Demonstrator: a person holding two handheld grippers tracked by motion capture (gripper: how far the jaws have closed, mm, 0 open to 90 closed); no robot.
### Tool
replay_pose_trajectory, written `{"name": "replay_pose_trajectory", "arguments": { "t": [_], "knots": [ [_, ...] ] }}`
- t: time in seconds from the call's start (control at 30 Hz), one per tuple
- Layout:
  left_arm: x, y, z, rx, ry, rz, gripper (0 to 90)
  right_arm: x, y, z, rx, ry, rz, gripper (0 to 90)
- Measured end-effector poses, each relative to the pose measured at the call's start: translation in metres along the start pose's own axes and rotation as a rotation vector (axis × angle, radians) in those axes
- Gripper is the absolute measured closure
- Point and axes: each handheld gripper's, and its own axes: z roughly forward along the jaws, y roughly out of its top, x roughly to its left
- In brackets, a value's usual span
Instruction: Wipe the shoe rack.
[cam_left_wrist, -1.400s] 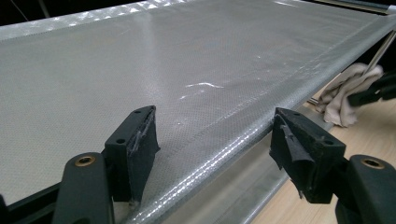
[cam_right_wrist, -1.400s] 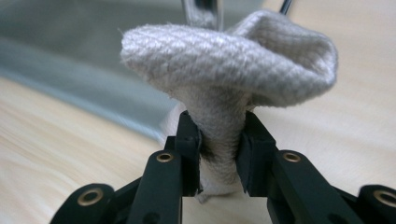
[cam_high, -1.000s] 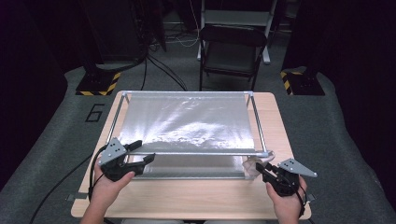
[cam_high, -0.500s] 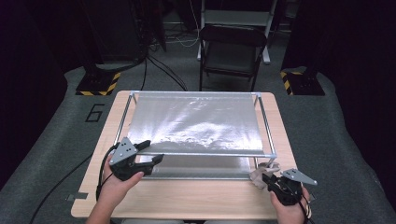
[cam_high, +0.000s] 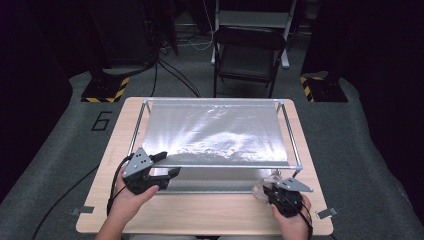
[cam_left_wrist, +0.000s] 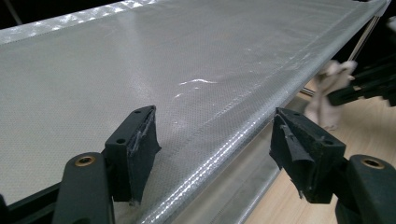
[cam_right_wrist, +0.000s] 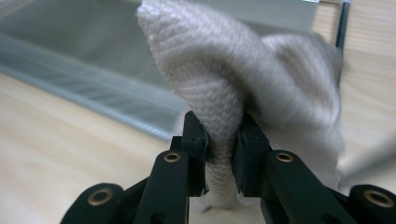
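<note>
My right gripper (cam_right_wrist: 223, 158) has just been closing and now pinches the cloth (cam_right_wrist: 219, 93) on the table (cam_high: 210, 212), beside the rack (cam_high: 295, 155) corner. My left gripper (cam_left_wrist: 215, 154) gapes, straddling the mesh (cam_left_wrist: 140, 70) edge.

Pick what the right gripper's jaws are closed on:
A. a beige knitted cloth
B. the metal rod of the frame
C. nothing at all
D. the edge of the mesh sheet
A: in the right gripper view, the right gripper pinches a fold of the beige knitted cloth between its jaws, which have just been closing.
</note>
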Motion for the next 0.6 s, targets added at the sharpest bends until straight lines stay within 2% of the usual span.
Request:
{"name": "replay_pose_trajectory", "arguments": {
  "t": [0.1, 0.13, 0.2, 0.23, 0.27, 0.3, 0.33, 0.37, 0.43, 0.53, 0.6],
  "knots": [
    [0.0, 0.0, 0.0, 0.001, 0.001, 0.001, 31.8, 0.004, 0.005, 0.031, 0.044, -0.064, -0.073, 69.9],
    [0.0, 0.0, 0.0, 0.0, -0.001, 0.001, 31.9, 0.004, 0.005, 0.039, 0.04, -0.081, -0.082, 68.1],
    [0.0, -0.001, -0.001, -0.003, 0.002, 0.001, 31.8, 0.005, 0.005, 0.054, 0.071, -0.09, -0.053, 63.3],
    [0.0, -0.001, 0.0, -0.007, -0.002, -0.001, 31.8, 0.006, 0.003, 0.06, 0.065, -0.114, -0.034, 60.9],
    [0.001, -0.001, -0.001, -0.005, -0.005, -0.001, 31.8, 0.004, 0.004, 0.062, 0.057, -0.116, -0.04, 60.3],
    [0.001, -0.001, -0.001, -0.005, -0.006, -0.003, 31.9, 0.006, 0.005, 0.063, 0.05, -0.12, -0.019, 58.9],
    [0.001, 0.0, -0.001, -0.004, -0.005, -0.004, 31.8, 0.007, 0.007, 0.062, 0.049, -0.108, -0.025, 57.7],
    [0.001, 0.0, -0.001, 0.0, -0.004, -0.004, 31.8, 0.007, 0.008, 0.06, 0.027, -0.105, -0.051, 56.7],
    [0.0, 0.0, -0.001, 0.0, 0.0, -0.006, 31.8, 0.011, 0.009, 0.054, -0.014, -0.115, -0.044, 54.9],
    [0.0, 0.0, -0.001, 0.0, -0.003, -0.008, 31.8, 0.013, 0.007, 0.05, -0.035, -0.133, -0.073, 51.9],
    [0.0, 0.0, -0.001, 0.0, -0.002, -0.007, 31.8, 0.013, 0.003, 0.049, -0.045, -0.128, -0.043, 48.6]
  ]
}}
